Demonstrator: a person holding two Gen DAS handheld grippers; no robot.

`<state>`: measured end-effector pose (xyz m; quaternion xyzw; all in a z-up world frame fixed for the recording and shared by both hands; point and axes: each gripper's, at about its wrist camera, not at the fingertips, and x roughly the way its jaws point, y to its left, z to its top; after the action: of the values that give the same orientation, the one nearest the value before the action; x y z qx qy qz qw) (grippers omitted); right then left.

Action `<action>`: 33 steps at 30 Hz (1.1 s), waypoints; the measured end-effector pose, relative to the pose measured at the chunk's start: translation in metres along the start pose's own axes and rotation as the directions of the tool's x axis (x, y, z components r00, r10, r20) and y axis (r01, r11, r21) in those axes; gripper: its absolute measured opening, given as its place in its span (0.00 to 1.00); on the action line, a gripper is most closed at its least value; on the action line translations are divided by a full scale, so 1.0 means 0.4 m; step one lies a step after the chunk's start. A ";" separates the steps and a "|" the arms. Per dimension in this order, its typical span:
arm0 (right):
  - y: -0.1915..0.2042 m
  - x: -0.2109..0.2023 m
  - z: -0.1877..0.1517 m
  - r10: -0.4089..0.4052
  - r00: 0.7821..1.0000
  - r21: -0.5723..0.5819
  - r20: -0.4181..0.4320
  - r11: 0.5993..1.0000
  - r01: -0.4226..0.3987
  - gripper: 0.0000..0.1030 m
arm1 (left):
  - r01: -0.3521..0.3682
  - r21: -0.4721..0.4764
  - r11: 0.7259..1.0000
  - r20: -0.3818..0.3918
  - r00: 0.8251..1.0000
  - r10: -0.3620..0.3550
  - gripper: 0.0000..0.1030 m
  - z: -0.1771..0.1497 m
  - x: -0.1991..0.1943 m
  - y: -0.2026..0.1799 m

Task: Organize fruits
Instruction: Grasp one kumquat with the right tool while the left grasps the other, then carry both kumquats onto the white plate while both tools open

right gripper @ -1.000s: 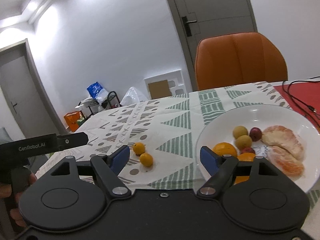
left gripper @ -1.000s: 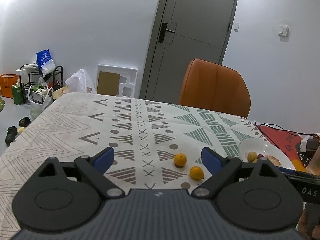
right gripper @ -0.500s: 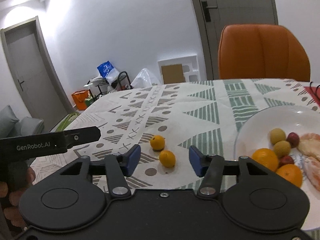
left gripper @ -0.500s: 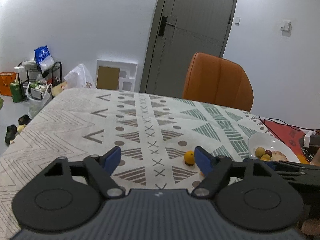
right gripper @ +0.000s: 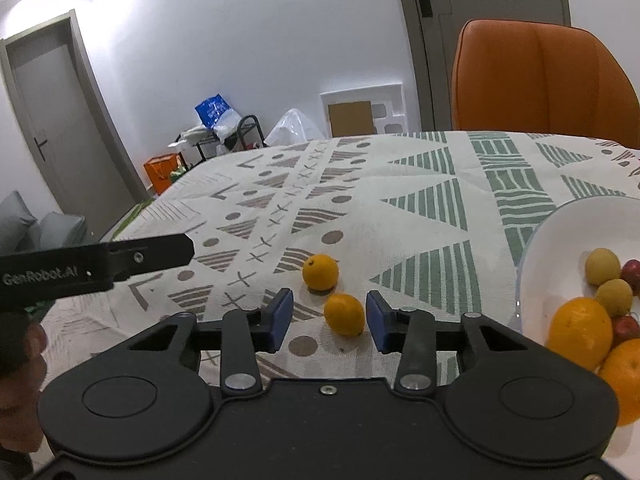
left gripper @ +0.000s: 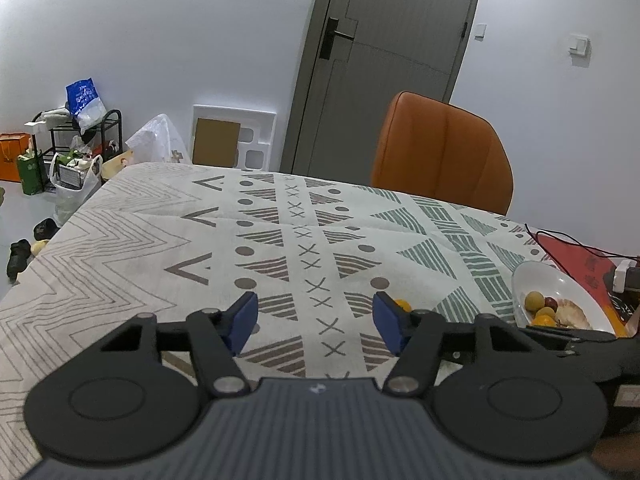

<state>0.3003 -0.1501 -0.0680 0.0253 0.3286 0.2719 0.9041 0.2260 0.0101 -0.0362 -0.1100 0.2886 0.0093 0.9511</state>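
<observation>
right gripper (right gripper: 329, 320) level, jaws flanking orange (right gripper: 344, 315)

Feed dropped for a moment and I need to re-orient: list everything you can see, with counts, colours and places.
Small oranges: 2, orange, on the tablecloth, nearer one between right gripper's fingers.
Plate: 1, white, table's right side, holding mixed fruit.
Tablecloth: 1, patterned white, covering the table.
Chair: 1, orange, behind table.
Door: 1, grey, back wall.
Cable: 1, black, near plate.
Left gripper: open, empty.
Right gripper: open around the orange.
</observation>
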 end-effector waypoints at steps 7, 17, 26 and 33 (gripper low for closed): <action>-0.013 0.004 0.001 0.000 1.000 0.007 0.003 1.000 0.000 0.21 | 0.011 0.010 1.000 -0.013 1.000 -0.010 0.58 0.002 0.023 -0.010; -0.049 -0.059 0.038 -0.009 0.997 0.030 0.073 1.000 0.007 0.21 | 0.041 0.043 0.998 -0.038 0.998 -0.039 0.53 0.006 0.061 -0.057; -0.100 -0.105 0.042 -0.031 0.992 0.059 0.120 0.998 0.024 0.21 | 0.043 0.079 0.996 -0.051 0.998 -0.039 0.46 -0.002 0.094 -0.113; -0.142 -0.156 0.036 -0.047 0.987 0.088 0.156 0.996 0.034 0.21 | 0.037 0.099 0.994 -0.066 0.997 -0.030 0.45 -0.012 0.135 -0.148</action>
<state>0.2963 -0.2282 -0.0332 0.0785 0.2676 0.2364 0.9308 0.2733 -0.0511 -0.0577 -0.0672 0.3172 -0.0248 0.9456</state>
